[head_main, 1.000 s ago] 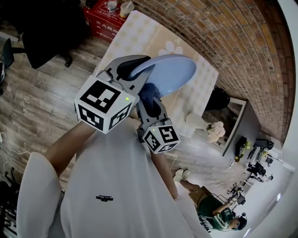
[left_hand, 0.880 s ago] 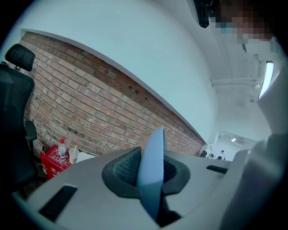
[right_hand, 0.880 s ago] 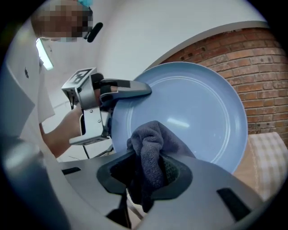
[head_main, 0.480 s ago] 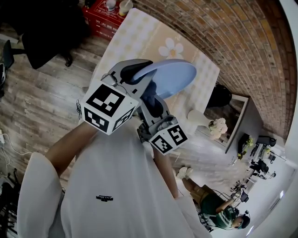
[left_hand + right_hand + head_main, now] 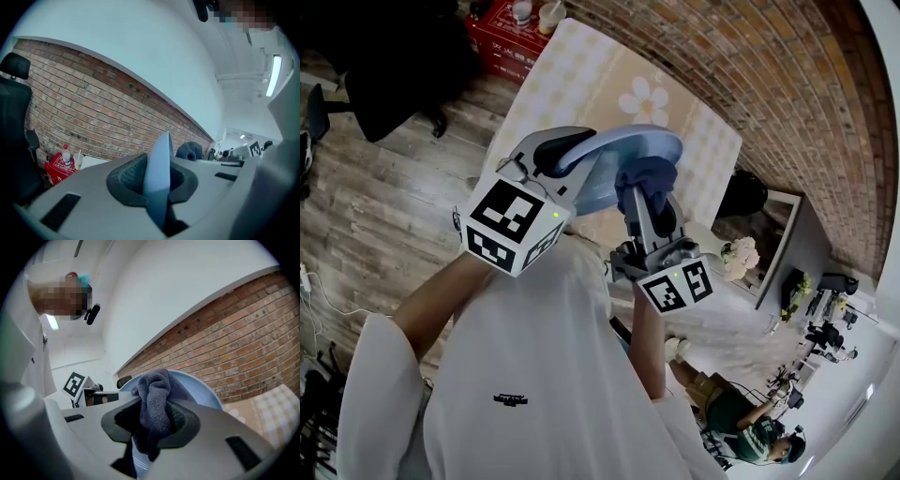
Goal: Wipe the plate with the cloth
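Note:
A light blue plate [image 5: 628,161] is held up in the air over the table, tilted on edge. My left gripper [image 5: 567,155] is shut on its left rim; in the left gripper view the plate's edge [image 5: 158,176] stands pinched between the jaws. A dark blue cloth [image 5: 645,176] lies against the plate's face, with my right gripper [image 5: 650,192] shut on it. The right gripper view has the bunched cloth [image 5: 153,411] between the jaws and the plate [image 5: 201,393] just behind it.
A table [image 5: 581,80] with a checked, flower-printed cover stands below against a brick wall [image 5: 750,66]. A red box [image 5: 502,23] with a bottle and a cup is at its far end. A white vase [image 5: 701,246] with flowers is to the right. A seated person [image 5: 736,422] is at lower right.
The right gripper has moved to the right and up across the plate with the cloth. The left gripper and the plate have shifted only slightly.

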